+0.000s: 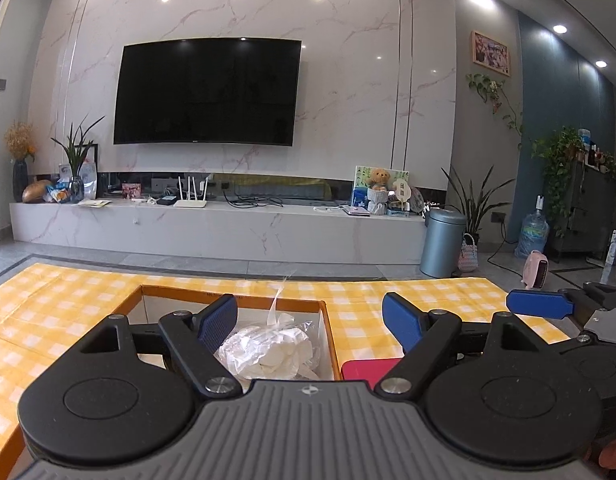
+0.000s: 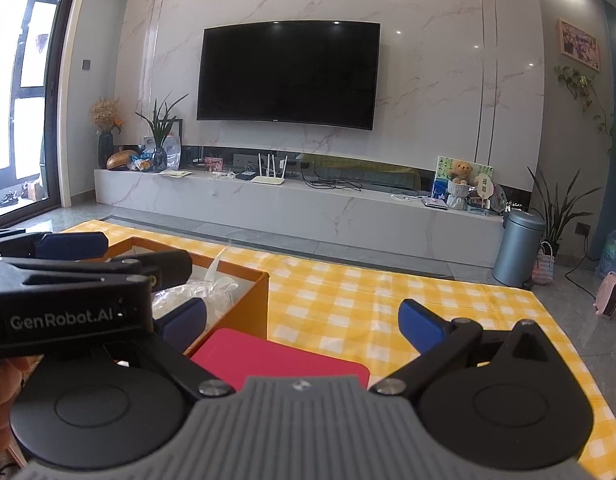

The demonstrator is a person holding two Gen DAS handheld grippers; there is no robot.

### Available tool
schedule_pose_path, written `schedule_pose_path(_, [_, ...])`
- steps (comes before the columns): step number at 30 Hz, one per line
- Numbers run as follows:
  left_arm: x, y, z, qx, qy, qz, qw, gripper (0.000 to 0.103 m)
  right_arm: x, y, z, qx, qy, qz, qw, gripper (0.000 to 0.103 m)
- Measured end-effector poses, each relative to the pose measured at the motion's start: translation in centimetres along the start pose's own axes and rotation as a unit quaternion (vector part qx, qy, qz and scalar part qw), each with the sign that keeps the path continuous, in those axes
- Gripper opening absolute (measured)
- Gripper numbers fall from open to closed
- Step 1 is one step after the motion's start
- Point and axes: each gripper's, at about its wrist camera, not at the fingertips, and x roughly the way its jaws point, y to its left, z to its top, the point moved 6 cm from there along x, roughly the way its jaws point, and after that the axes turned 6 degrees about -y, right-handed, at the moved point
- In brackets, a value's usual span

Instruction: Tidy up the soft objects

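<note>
left gripper (image 1: 310, 316) jaws spread over orange box (image 1: 328, 322) | plastic bag (image 1: 268, 346) inside | right gripper (image 2: 302, 320) jaws spread above red pad (image 2: 276, 354)

Counted things on the table and in the room behind it

There are two grippers, the left gripper (image 1: 310, 322) and the right gripper (image 2: 302, 318), one orange box (image 1: 328, 332) with one plastic bag (image 1: 268, 346) of white soft pieces, one red flat thing (image 2: 280, 360), one checked cloth (image 2: 348, 300), one television (image 2: 288, 74), one teddy bear (image 2: 462, 172), one router (image 2: 268, 179) and one bin (image 2: 518, 248)
</note>
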Motion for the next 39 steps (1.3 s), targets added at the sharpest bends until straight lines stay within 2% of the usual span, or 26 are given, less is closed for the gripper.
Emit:
schedule_pose_path(8, [-0.2,-0.93,-0.13,0.008,-0.003,0.001,1.0,0.096,-0.16,-0.29,-0.21,-0.004,-0.002,0.007,1.0,0.1])
schedule_pose_path(39, [-0.07,-0.34,-0.25,0.005,0.002,-0.002,1.0,0.096,-0.14,-0.09,-0.52,0.002,-0.002,0.013,1.0,0.1])
